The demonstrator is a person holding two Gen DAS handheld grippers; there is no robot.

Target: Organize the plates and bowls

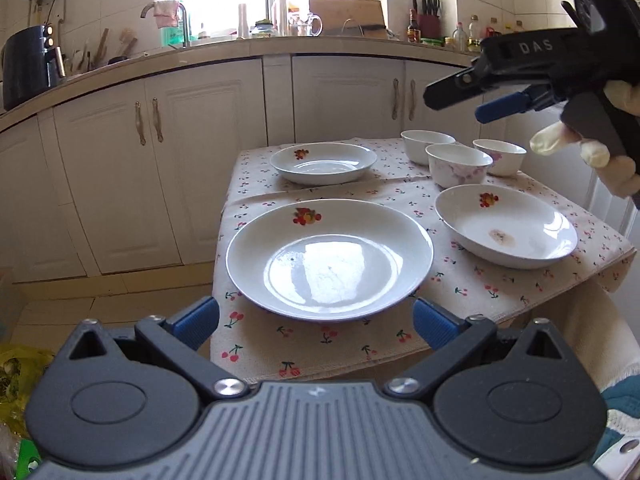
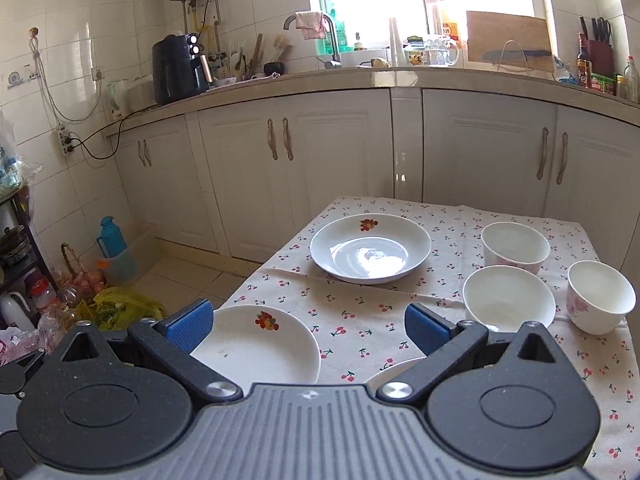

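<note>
Three white plates with a fruit print lie on a cherry-print tablecloth: a near plate (image 1: 329, 257), a far plate (image 1: 323, 162) and a right plate (image 1: 506, 226) with a brown stain. Three white bowls (image 1: 458, 164) stand together at the far right. My left gripper (image 1: 316, 322) is open and empty, just short of the near plate's front rim. My right gripper (image 2: 308, 326) is open and empty, high above the table; it shows in the left wrist view (image 1: 468, 100) above the bowls. The right wrist view shows the near plate (image 2: 260, 346), the far plate (image 2: 370, 248) and the bowls (image 2: 508, 298).
The small table's cloth (image 1: 320, 340) hangs over its edges. White kitchen cabinets (image 1: 192, 152) and a cluttered counter (image 1: 240, 46) run behind it. Bags and bottles (image 2: 100, 292) sit on the floor at the left.
</note>
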